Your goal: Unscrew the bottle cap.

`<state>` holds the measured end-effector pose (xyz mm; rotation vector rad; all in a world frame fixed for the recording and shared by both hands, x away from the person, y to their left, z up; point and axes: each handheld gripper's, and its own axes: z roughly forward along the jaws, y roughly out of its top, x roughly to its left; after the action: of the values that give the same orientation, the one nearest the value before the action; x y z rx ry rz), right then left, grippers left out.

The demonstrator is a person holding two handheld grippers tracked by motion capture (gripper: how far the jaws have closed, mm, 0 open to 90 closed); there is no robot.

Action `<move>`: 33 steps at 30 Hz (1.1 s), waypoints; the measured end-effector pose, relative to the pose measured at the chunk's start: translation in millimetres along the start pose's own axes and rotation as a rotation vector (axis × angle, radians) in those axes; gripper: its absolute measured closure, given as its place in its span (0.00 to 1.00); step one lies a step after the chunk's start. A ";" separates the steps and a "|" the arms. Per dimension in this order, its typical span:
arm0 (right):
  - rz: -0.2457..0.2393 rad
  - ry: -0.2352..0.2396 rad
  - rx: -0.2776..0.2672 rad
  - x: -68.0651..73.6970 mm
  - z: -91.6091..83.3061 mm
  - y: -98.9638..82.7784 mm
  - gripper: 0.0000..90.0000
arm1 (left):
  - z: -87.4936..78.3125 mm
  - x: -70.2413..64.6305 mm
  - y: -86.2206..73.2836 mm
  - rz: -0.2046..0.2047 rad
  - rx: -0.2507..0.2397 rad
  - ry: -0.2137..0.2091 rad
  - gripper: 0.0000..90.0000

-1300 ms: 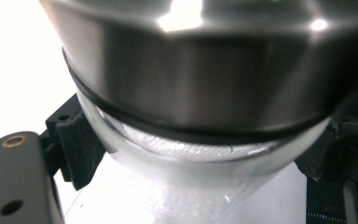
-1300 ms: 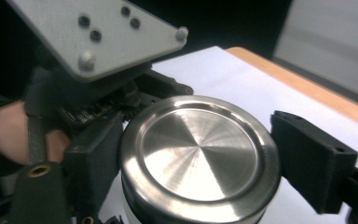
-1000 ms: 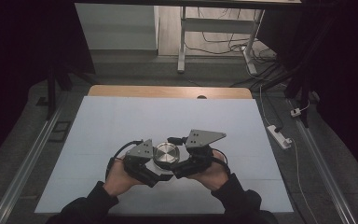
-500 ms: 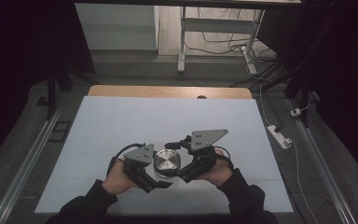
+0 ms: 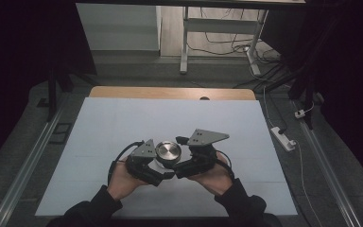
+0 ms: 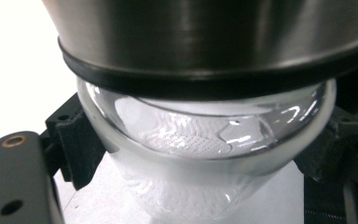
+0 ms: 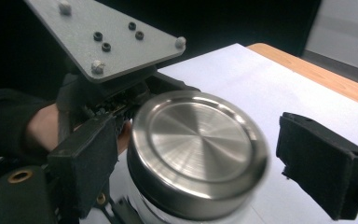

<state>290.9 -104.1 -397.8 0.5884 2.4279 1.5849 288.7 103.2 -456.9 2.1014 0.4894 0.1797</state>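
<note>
A clear glass jar (image 6: pixel 191 186) with a round brushed-metal lid (image 5: pixel 168 152) sits low over the white table, near its front middle. My left gripper (image 5: pixel 159 166) is shut on the jar's glass body, and its black pads (image 6: pixel 74 144) press on both sides just under the lid (image 6: pixel 205 42). My right gripper (image 5: pixel 179 166) comes in from the right at lid height. Its jaws have just been opening with the lid (image 7: pixel 198 149) still between them. The right pad (image 7: pixel 324 163) stands clear of the rim, and the left pad (image 7: pixel 86 161) is close beside it.
The white table sheet (image 5: pixel 123 123) stretches around the hands, with a bare wooden strip (image 5: pixel 170 92) at the far edge. A desk frame and cables (image 5: pixel 227 42) stand beyond the table, and a white power strip (image 5: pixel 283 138) lies on the floor at the right.
The right gripper's jaws have parted from the lid, which they clasped before. Hands and jar have shifted only slightly.
</note>
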 end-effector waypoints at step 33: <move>-0.103 0.097 -0.051 -4.8 -7.4 -0.9 0.20 | -2.0 6.2 -3.5 0.062 0.001 -0.121 0.17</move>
<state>292.4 -112.6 -395.9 0.3797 2.4346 1.6642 292.8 109.0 -459.0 2.1151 0.3522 0.0874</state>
